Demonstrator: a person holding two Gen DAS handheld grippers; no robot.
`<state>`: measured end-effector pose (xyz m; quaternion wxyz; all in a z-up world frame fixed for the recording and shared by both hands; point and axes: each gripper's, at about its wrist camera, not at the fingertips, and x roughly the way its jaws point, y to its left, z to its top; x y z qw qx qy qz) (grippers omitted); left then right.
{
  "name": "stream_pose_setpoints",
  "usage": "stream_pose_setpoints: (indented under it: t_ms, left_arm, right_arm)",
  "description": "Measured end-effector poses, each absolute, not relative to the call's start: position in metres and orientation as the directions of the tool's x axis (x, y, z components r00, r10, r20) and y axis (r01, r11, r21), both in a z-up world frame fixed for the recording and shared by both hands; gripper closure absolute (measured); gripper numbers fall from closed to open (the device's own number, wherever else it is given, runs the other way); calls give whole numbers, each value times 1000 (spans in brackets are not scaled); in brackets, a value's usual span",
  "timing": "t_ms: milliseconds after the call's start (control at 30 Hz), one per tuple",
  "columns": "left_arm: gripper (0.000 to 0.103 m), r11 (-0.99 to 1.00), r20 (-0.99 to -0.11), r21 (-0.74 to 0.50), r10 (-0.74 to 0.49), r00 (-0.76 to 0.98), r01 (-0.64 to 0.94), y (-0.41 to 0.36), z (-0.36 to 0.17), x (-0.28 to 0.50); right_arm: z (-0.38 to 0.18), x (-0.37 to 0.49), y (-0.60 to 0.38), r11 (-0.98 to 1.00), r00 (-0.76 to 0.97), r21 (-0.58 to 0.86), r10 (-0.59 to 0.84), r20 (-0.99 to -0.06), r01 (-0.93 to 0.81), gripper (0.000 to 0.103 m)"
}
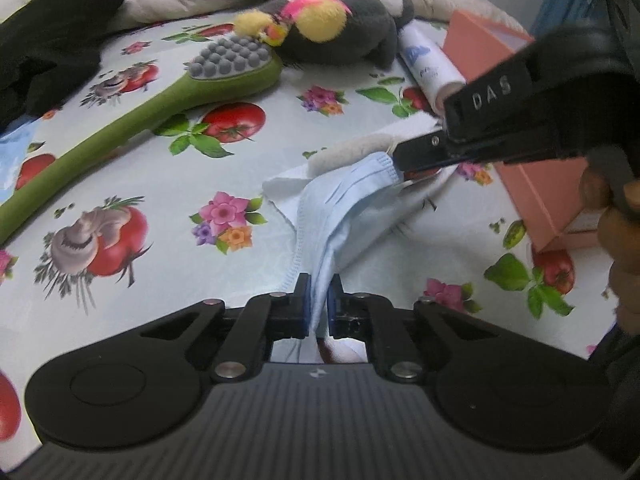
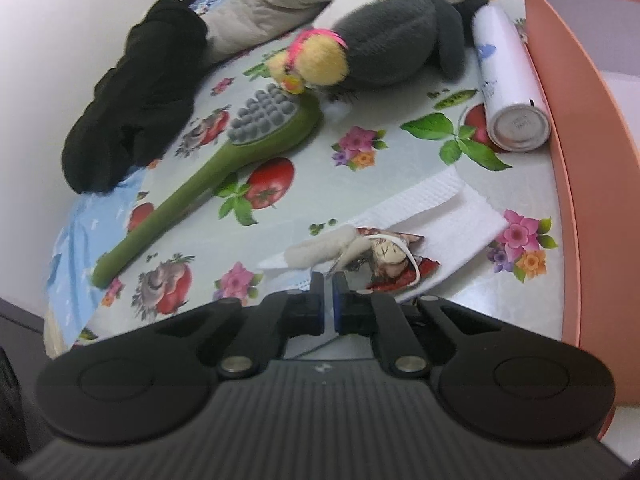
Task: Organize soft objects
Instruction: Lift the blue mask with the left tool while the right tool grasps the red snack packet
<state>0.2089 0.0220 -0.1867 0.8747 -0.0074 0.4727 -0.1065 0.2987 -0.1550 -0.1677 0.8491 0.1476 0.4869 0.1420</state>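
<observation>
With the blue face mask [image 1: 340,204] stretched between both tools, my left tool [image 1: 318,296] is clamped on its near edge and my right tool [image 1: 404,160] on its far end, I judge so as to lift it flat; beyond lies a worktop [image 1: 168,184] under floral oilcloth, with a pink box [image 1: 540,188] at right.

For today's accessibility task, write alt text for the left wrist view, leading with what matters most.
The left gripper and the right gripper each pinch an end of a light blue face mask, lifting it over a tablecloth printed with tomatoes and flowers. Behind lie a green massage brush, a grey plush toy and a pink box.
</observation>
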Motion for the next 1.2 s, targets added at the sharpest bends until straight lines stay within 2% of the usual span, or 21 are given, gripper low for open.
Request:
stream_pose_setpoints:
  t_ms: [567,867,900,933,1000,1100,1200]
  left_arm:
    - [94,969,-823,-234,-158,546,-73,65,-168,149]
    - [96,931,-812,-308,-150,564,-196,96,-167,132]
    - [96,929,-812,-310,-148,564,-203,98,-167,132]
    - [96,928,-813,-310,-147,563,-206,99,-168,132]
    - [96,927,-815,-310,-145,562,-211,100,-168,133]
    - [96,918,-812,-327,-151,564,-225,103,-167,135]
    - [96,901,-798,-363,-169,578,-237,107,-163,136]
  right_arm:
    - [-130,249,-161,905,529,396,416,-739,-159,97]
    - [-145,237,-168,916,516,373,393,-761,-148,92]
    - [-149,239,-168,918,511,369,388,-767,-144,86]
    - [-152,241,-167,921,505,364,383,-773,-140,68]
    - [-160,247,-164,927,499,349,370,-784,-140,54]
    - [-166,253,-157,934,506,315,357,-785,-170,55]
    - [-174,261,-146,936,501,270,349,-792,-225,45]
